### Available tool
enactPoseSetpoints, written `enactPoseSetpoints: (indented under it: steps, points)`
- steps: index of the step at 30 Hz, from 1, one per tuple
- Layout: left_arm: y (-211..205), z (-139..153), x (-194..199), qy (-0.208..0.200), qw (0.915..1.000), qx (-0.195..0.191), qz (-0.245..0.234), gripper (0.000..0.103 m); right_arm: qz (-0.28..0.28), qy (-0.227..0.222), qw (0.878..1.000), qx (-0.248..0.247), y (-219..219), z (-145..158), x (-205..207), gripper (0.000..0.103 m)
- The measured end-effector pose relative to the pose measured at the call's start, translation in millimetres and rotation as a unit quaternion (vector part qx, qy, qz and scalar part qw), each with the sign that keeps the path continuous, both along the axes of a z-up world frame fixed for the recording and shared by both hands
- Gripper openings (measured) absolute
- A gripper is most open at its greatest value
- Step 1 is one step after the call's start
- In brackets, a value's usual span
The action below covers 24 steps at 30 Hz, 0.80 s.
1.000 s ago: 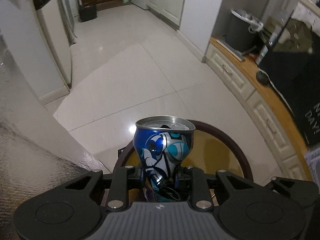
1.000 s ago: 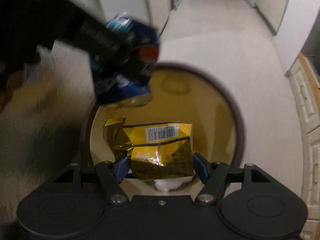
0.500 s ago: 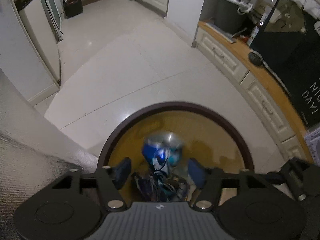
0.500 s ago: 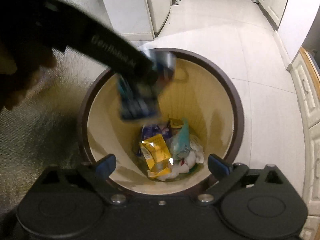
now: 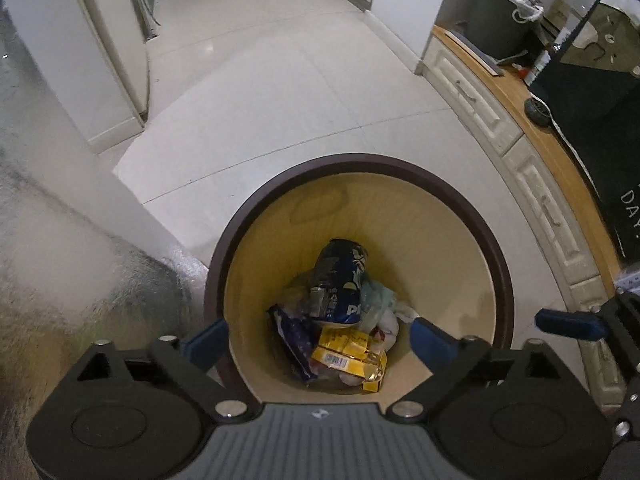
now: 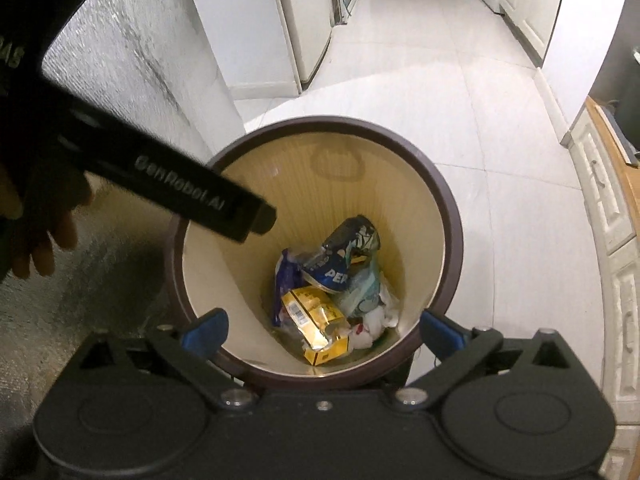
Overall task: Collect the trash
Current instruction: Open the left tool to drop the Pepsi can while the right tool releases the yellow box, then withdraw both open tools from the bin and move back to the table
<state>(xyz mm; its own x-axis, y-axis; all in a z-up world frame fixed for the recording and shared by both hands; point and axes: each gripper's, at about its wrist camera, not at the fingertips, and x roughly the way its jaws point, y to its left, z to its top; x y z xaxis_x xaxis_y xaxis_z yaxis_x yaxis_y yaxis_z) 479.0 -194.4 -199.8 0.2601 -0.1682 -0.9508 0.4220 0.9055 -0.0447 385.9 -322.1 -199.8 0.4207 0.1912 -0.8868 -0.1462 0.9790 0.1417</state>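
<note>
**Trash lying in the round brown-rimmed bin**

Trash is piled at the bottom of the cream-lined bin (image 5: 496, 264) on pale floor tiles (image 5: 280, 80): a crushed blue can (image 5: 340, 280) lettered "PEP" above a yellow barcoded wrapper (image 5: 348, 354). Beside the bin, wooden-topped white drawers (image 5: 532, 184) are seen. Only the right view shows "GenRobot.AI" on the left gripper (image 5: 318, 340). Its jaws, like the right gripper's (image 6: 324, 328), have just been opening and stand wide, empty.

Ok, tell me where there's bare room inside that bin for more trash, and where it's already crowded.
The bin is free along its tan upper walls and the far side above the blue can. The bottom is crowded: the can lies on top, with the yellow packet, purple wrapper and white tissue packed below. The pale floor tiles beyond the rim are bare.
</note>
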Motion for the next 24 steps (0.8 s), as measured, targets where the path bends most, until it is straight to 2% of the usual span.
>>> enactPoseSetpoints:
  steps: [2,12,24]
  points:
    - [2.5,2.9,-4.2,-0.004,0.9999,0.003,0.009,0.103,-0.003,-0.005,1.0,-0.001,-4.1,1.8,-3.3,0.103]
    - [22.9,22.4,-24.1,-0.019,0.9981,-0.014,0.056,0.103,-0.003,-0.018,1.0,-0.006,-3.4,15.5,-18.1,0.103]
    - [45.5,48.8,-52.8,-0.046,0.9944,-0.035,0.088,0.103,-0.023,-0.045,0.999,-0.012,-7.6,37.1,-43.7,0.103]
